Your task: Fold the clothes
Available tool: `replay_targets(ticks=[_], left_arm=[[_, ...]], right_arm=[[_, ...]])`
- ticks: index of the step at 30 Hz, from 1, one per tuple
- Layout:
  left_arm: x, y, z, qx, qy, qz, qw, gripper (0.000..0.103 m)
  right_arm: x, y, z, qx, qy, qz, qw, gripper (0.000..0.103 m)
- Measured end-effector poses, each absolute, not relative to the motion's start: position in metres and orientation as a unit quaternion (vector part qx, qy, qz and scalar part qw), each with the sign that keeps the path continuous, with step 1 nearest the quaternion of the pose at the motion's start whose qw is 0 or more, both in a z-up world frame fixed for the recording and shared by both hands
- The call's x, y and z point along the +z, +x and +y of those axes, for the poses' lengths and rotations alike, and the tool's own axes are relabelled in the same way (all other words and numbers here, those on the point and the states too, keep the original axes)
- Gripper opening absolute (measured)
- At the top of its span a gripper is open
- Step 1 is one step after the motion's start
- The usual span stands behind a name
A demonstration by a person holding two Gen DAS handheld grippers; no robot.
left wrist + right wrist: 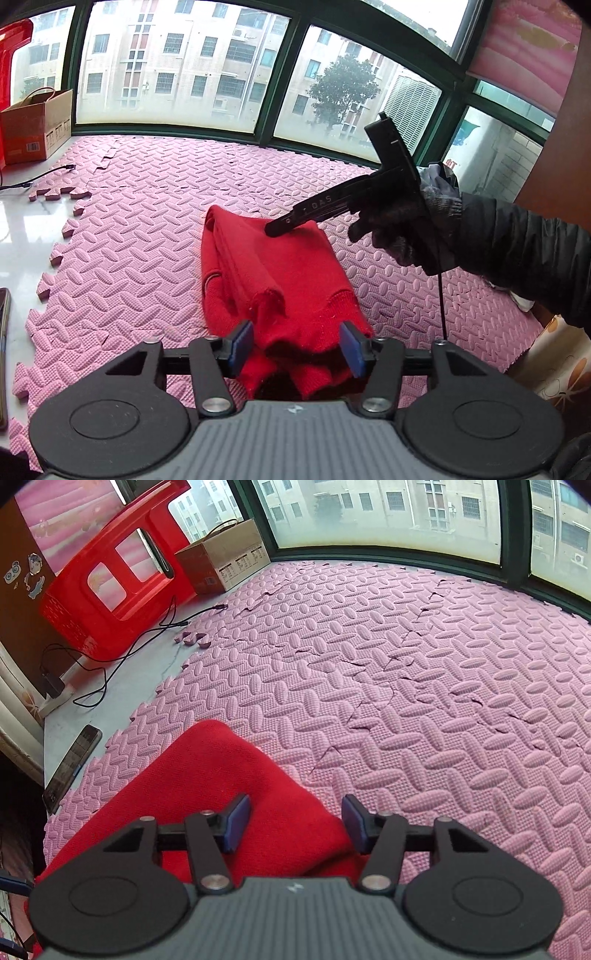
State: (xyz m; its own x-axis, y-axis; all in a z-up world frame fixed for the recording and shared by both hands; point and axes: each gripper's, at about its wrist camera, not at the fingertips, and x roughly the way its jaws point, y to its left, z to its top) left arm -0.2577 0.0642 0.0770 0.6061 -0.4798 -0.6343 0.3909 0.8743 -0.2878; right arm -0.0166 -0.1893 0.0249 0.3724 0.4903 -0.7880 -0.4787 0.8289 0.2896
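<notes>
On pink mat [147, 266]: folded red sweater [295, 280]; both jaws apart.

A: Where does the left wrist camera look?
B: Down along its fingers, close over the red cloth [291, 280], facing the window [184, 62].
A: And the right one?
B: Also close, tipped down. Both see the pink mat [424, 701].
</notes>
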Motion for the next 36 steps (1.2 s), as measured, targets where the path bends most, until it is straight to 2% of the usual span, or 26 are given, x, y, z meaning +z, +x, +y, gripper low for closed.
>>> replay_targets(ticks=[6,18,21,24,30,36], left_arm=[[0.058,-0.261,0.072,-0.227,-0.058,0.410,0.882,0.059],[0.039,-0.238,0.074,-0.238,-0.062,0.412,0.877,0.060],[0.039,-0.225,0.075,-0.248,-0.062,0.410,0.876,0.059],[0.041,-0.210,0.072,-0.261,-0.055,0.405,0.875,0.054],[0.041,-0.172,0.073,-0.270,-0.058,0.414,0.867,0.054],[0.043,-0.174,0.083,-0.262,-0.060,0.416,0.869,0.055]], right_arm=[[0.030,-0.032,-0.204,0.271,0.003,0.486,0.831,0.052],[0.042,-0.099,-0.239,0.201,-0.015,0.494,0.846,0.052],[0.043,-0.117,-0.244,0.185,-0.009,0.493,0.850,0.052],[0.043,-0.135,-0.252,0.170,0.006,0.489,0.856,0.052],[0.051,-0.162,-0.258,0.153,-0.007,0.460,0.875,0.052],[0.078,-0.184,-0.233,0.178,-0.105,0.394,0.895,0.052]])
